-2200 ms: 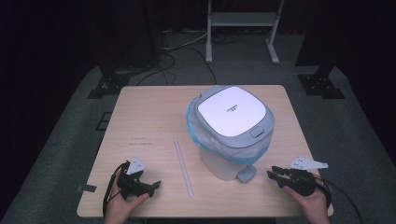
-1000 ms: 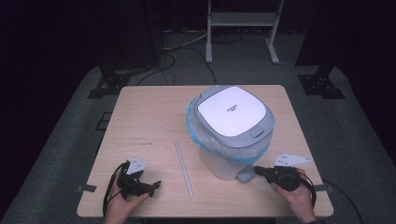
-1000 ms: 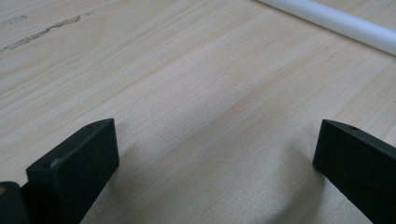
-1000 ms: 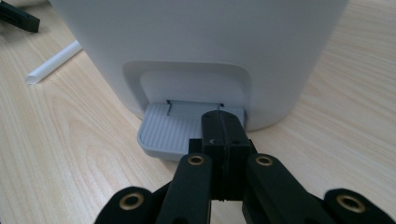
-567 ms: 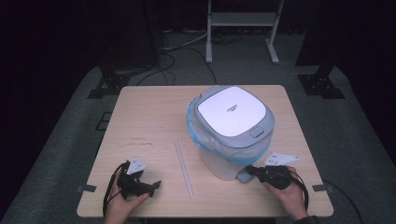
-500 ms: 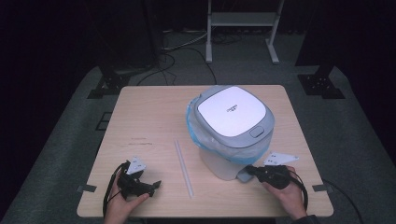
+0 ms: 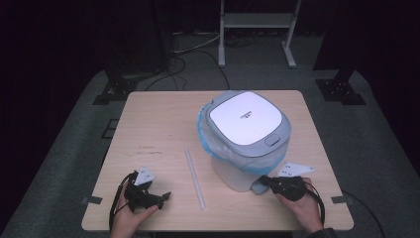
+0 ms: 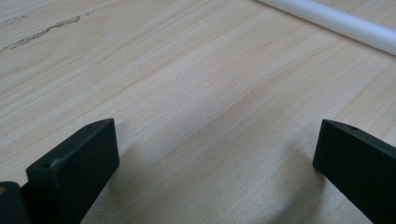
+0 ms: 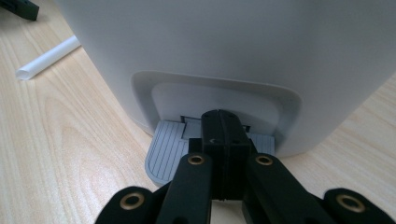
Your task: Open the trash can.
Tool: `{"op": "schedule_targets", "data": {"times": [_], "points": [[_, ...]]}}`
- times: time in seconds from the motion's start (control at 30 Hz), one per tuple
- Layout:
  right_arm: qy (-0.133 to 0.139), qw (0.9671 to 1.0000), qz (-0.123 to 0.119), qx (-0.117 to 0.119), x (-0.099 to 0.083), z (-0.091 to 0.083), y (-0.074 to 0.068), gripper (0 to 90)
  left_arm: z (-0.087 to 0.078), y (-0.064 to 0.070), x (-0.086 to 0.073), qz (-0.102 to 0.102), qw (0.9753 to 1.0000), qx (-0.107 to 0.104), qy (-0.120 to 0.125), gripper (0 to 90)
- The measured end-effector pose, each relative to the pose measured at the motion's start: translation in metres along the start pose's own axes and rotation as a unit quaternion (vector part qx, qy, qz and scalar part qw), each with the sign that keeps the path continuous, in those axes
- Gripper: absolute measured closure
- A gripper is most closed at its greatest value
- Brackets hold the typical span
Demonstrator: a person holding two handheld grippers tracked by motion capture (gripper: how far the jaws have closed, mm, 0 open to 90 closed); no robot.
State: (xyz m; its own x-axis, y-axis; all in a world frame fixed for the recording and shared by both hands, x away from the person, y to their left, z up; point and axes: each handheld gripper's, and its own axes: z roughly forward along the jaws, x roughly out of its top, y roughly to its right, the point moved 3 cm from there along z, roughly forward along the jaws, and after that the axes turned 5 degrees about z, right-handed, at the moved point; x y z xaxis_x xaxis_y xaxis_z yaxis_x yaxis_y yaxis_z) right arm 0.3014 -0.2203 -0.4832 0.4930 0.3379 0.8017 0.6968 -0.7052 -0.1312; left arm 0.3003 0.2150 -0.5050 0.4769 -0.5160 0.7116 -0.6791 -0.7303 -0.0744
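Hands enter from the near edge of the pale wooden table (image 7: 158,119), each gripping a black two-jaw tool. At right, the person's hand lies low on the tabletop, wrist flat, aiming the right gripper (image 7: 271,181) toward the base of the white plastic pedal bin (image 7: 237,176). From the right gripper view, the jaws are pressed together with nothing between them, their tips over the bin's grey ribbed foot pedal (image 9: 163,156), which juts from a recess at the bottom of the bin's front wall; whether the tips press on the pedal cannot be told.

The bin stands on the right half of the table, toward the near edge, its grey-rimmed white lid (image 7: 245,119) down and a light blue plastic liner (image 7: 204,133) bunched under the rim. Small dark lettering sits at the centre of the lid, too small to read.

At left, the other hand rests on the table near the front left corner, fingers curled round the left gripper (image 7: 157,197), which points to the right along the tabletop. Its jaws stand wide apart over bare wood, empty. A thin white plastic tube (image 7: 194,178) lies flat between the two grippers, just left of the bin and apart from both tools. A dark scuff (image 8: 44,33) marks the wood beyond the left gripper.
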Motion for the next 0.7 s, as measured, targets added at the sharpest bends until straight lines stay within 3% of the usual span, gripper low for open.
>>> {"op": "schedule_targets", "data": {"times": [0.4, 0.7], "points": [[0.011, 0.9999, 0.008, 0.006, -0.0034, 0.0004, 0.0014, 89.8, 0.0001, 0.0000, 0.0001, 0.000, 1.0000, 0.000, 0.000, 0.0], [0.014, 0.9999, 0.000, -0.002, -0.0054, 0.0011, -0.0003, 89.8, 0.0003, 0.0000, 0.0002, 0.000, 1.0000, 0.001, 0.000, 0.0]]}}
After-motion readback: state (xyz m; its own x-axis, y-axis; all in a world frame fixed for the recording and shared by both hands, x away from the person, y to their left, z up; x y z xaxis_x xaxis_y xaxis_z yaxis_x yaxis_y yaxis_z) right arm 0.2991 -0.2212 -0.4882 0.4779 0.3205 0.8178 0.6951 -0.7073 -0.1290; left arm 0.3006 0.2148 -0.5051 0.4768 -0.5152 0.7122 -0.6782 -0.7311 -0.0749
